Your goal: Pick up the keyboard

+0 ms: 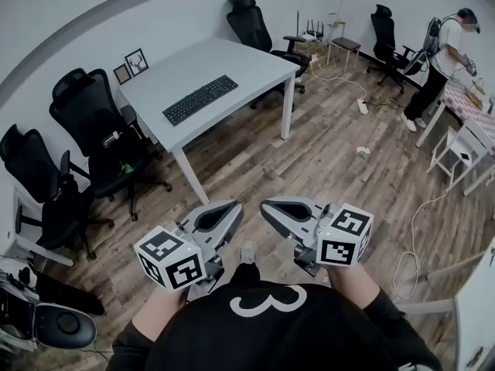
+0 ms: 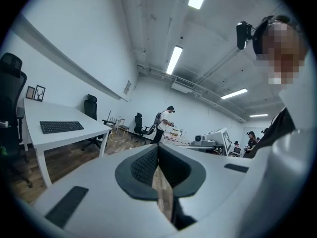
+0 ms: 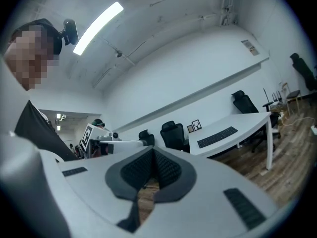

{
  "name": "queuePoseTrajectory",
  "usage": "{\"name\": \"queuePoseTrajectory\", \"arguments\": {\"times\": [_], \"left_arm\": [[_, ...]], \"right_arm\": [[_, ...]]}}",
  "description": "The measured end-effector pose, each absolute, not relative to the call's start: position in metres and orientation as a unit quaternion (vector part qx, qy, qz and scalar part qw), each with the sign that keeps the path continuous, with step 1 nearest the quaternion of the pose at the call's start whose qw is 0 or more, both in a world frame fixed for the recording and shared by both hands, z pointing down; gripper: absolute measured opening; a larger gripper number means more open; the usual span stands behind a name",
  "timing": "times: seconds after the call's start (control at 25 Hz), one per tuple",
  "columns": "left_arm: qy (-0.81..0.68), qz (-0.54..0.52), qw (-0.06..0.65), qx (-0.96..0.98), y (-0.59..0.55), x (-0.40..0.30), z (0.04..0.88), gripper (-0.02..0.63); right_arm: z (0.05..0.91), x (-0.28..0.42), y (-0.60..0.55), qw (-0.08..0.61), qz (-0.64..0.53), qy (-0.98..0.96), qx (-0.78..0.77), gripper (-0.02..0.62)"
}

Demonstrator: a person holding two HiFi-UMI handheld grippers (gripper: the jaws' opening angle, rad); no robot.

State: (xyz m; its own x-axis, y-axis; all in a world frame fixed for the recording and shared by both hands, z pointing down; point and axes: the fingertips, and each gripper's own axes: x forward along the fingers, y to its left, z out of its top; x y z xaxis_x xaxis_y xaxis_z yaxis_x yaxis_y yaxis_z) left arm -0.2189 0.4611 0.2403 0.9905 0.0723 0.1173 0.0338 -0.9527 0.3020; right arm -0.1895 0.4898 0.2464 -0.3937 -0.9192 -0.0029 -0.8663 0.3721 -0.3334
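Keyboard (image 1: pixel 199 100) sits small on table (image 1: pixel 255 62), key legends unreadable, perhaps full-size

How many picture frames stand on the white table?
2. Both stand at the far left corner of the table: a smaller frame and, right of it, a larger frame. None seems hidden.

A white counter (image 1: pixel 259 68) stands on the wooden floor (image 1: pixel 325 168). Two small picture frames (image 1: pixel 137 61) stand on the counter's back left corner, by the wall. Just left of the counter is a black office chair (image 1: pixel 85 107), and a second chair (image 1: pixel 35 168) is further left. A third chair (image 1: pixel 249 22) is behind the counter's far end. Well to the right of the counter a person (image 1: pixel 441 56) stands at another table (image 1: pixel 468 99). Between the counter and the person a white power strip (image 1: pixel 362 107) lies on the floor.
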Motion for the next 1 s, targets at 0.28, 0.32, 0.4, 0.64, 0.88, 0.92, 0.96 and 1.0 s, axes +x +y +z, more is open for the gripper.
{"name": "queuePoseTrajectory", "arguments": {"times": [0.28, 0.32, 0.4, 0.64, 0.88, 0.92, 0.96, 1.0], "left_arm": [[0.051, 0.073, 0.181, 0.980, 0.414, -0.178, 0.264, 0.012], [0.053, 0.074, 0.186, 0.978, 0.401, -0.172, 0.267, 0.012], [0.053, 0.079, 0.198, 0.976, 0.371, -0.161, 0.276, 0.012], [0.034, 0.094, 0.225, 0.969, 0.263, -0.127, 0.295, 0.012], [0.012, 0.074, 0.264, 0.962, 0.152, -0.104, 0.296, 0.012], [0.009, 0.070, 0.272, 0.960, 0.137, -0.103, 0.297, 0.012], [0.007, 0.067, 0.279, 0.958, 0.123, -0.103, 0.298, 0.012], [0.006, 0.065, 0.284, 0.957, 0.110, -0.103, 0.298, 0.012]], "right_arm": [[0.266, -0.152, 0.443, 0.094, -0.167, 0.807, -0.558, 0.006], [0.268, -0.145, 0.430, 0.093, -0.171, 0.805, -0.560, 0.007], [0.275, -0.131, 0.401, 0.093, -0.183, 0.801, -0.563, 0.008], [0.293, -0.095, 0.301, 0.090, -0.227, 0.795, -0.556, 0.007], [0.292, -0.070, 0.197, 0.050, -0.240, 0.803, -0.543, 0.008], [0.292, -0.069, 0.182, 0.041, -0.239, 0.806, -0.540, 0.008], [0.292, -0.068, 0.169, 0.034, -0.237, 0.808, -0.539, 0.008], [0.292, -0.067, 0.157, 0.028, -0.236, 0.809, -0.538, 0.008]]}}
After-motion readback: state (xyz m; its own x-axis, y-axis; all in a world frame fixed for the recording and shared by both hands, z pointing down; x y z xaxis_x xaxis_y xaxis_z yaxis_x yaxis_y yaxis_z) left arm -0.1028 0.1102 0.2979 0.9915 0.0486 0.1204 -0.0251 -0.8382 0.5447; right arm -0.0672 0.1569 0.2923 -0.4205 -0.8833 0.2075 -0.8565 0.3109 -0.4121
